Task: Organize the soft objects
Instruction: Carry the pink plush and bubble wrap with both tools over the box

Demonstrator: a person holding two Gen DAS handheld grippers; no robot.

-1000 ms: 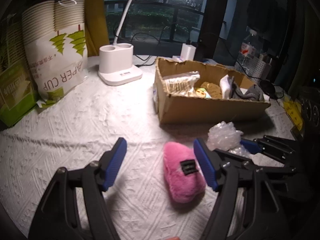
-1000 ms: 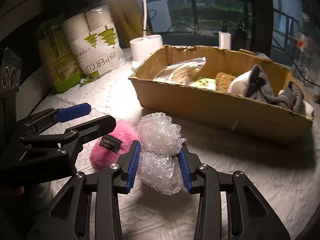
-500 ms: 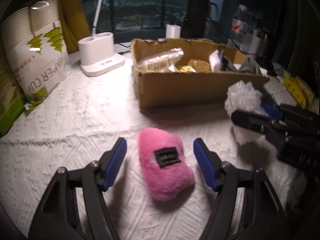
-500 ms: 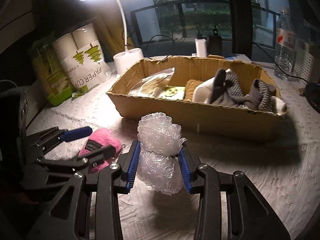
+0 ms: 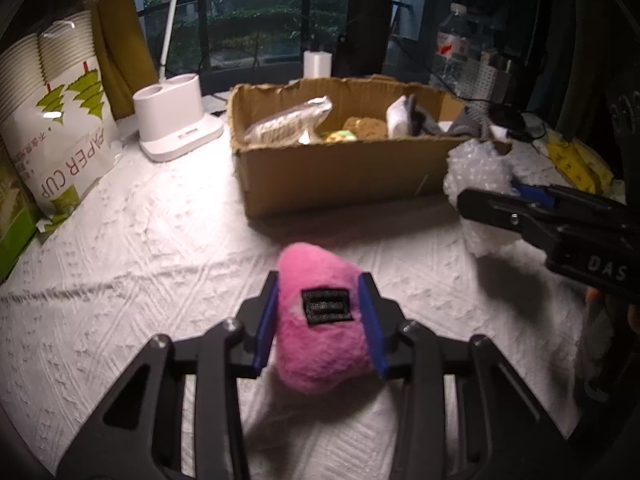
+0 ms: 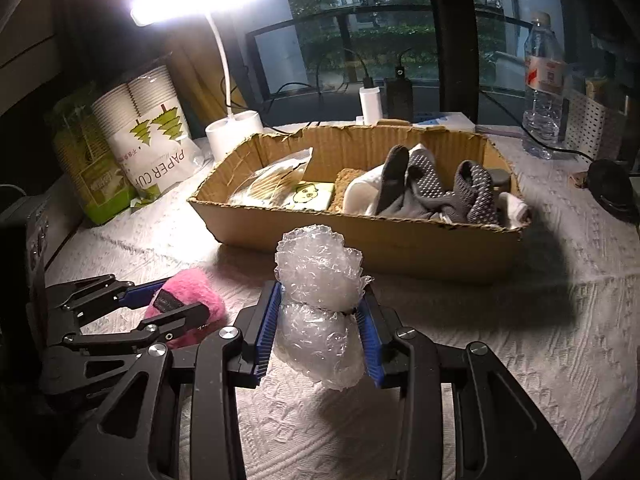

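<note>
My left gripper [image 5: 320, 324] is shut on a pink plush toy [image 5: 320, 300] with a black label, held just above the white cloth. It also shows in the right wrist view [image 6: 188, 304]. My right gripper [image 6: 320, 330] is shut on a wad of bubble wrap [image 6: 320, 280], lifted above the cloth; the wad also shows at the right of the left wrist view [image 5: 478, 176]. The open cardboard box [image 6: 360, 236] stands behind both, holding gloves, a sponge, a packet and other soft items.
A white desk lamp [image 5: 176, 120] stands left of the box. A bag of paper cups [image 5: 56, 120] and a green pack sit at the far left. A water bottle [image 6: 544, 80] stands at the back right. A white textured cloth [image 5: 140, 260] covers the table.
My left gripper has closed on the pink plush toy and raised it slightly. My right gripper has lifted the bubble wrap higher, toward the box.
</note>
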